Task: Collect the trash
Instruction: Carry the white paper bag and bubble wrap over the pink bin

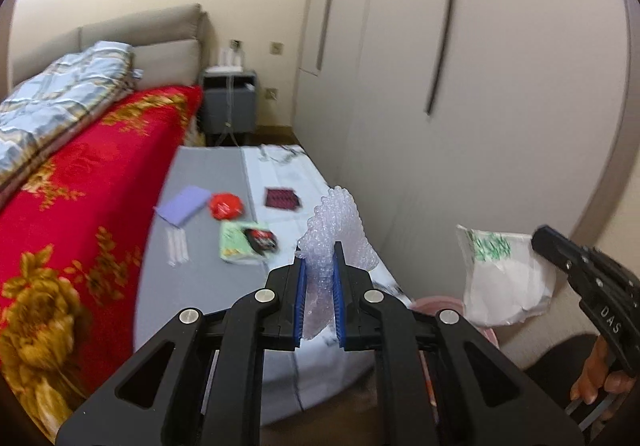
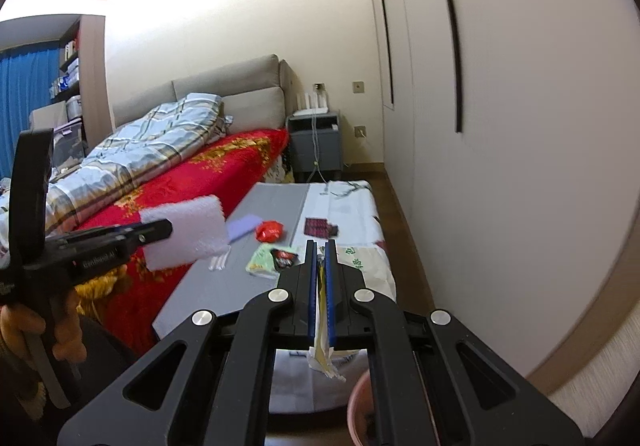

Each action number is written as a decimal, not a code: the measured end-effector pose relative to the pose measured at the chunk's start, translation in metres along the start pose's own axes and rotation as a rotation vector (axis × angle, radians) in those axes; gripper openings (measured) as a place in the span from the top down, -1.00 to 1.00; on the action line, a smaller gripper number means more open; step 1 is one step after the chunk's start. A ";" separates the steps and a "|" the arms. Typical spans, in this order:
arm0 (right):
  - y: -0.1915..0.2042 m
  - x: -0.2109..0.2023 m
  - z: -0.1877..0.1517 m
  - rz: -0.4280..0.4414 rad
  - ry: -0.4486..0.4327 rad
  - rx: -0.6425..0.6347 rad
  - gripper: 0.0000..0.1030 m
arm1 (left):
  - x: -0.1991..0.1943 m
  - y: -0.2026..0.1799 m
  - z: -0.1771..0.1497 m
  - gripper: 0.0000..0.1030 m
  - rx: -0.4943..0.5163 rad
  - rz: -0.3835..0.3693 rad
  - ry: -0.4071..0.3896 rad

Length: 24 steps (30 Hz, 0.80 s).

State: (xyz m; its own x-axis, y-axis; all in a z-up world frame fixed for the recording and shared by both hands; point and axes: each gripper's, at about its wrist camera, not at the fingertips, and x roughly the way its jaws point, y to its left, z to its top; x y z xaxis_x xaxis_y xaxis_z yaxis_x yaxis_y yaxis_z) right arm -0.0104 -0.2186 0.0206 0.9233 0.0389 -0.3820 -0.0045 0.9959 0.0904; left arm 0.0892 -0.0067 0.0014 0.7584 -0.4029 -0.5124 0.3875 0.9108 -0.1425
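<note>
My left gripper [image 1: 319, 258] is shut on a sheet of bubble wrap [image 1: 340, 230] and holds it above the low table; it also shows in the right wrist view [image 2: 184, 234]. My right gripper [image 2: 319, 250] is shut on a white wrapper with green print [image 2: 322, 350], seen in the left wrist view [image 1: 504, 278] hanging over a pink bin [image 1: 438, 304]. On the grey table [image 1: 208, 166] lie a red wrapper [image 1: 226, 205], a green packet [image 1: 246, 242], a purple cloth [image 1: 184, 203], a dark red packet [image 1: 282, 199] and white sticks [image 1: 176, 246].
A bed with a red flowered blanket [image 1: 80, 206] runs along the table's left side. A white wardrobe wall [image 1: 480, 86] stands close on the right. A grey nightstand [image 1: 228, 102] is at the far end. The pink bin's rim [image 2: 360, 402] is low right.
</note>
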 end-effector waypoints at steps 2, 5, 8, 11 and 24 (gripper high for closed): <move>-0.006 -0.007 -0.008 -0.014 0.011 0.008 0.92 | 0.005 -0.015 -0.009 0.77 0.020 -0.028 0.026; -0.011 -0.012 -0.017 -0.030 0.024 0.017 0.92 | 0.011 -0.032 -0.017 0.77 0.050 -0.054 0.050; -0.021 -0.014 -0.026 -0.051 0.041 0.031 0.92 | 0.021 -0.049 -0.024 0.77 0.074 -0.089 0.076; -0.029 -0.011 -0.032 -0.071 0.055 0.047 0.92 | 0.030 -0.062 -0.028 0.77 0.092 -0.112 0.094; -0.073 0.011 -0.053 -0.186 0.108 0.123 0.92 | 0.089 -0.108 -0.035 0.77 0.173 -0.205 0.176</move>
State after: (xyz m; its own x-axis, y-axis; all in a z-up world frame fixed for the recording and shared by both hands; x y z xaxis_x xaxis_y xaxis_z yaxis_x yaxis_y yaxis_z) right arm -0.0201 -0.2870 -0.0389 0.8573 -0.1289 -0.4984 0.2145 0.9695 0.1182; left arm 0.0969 -0.1382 -0.0585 0.5589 -0.5408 -0.6286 0.6177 0.7773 -0.1196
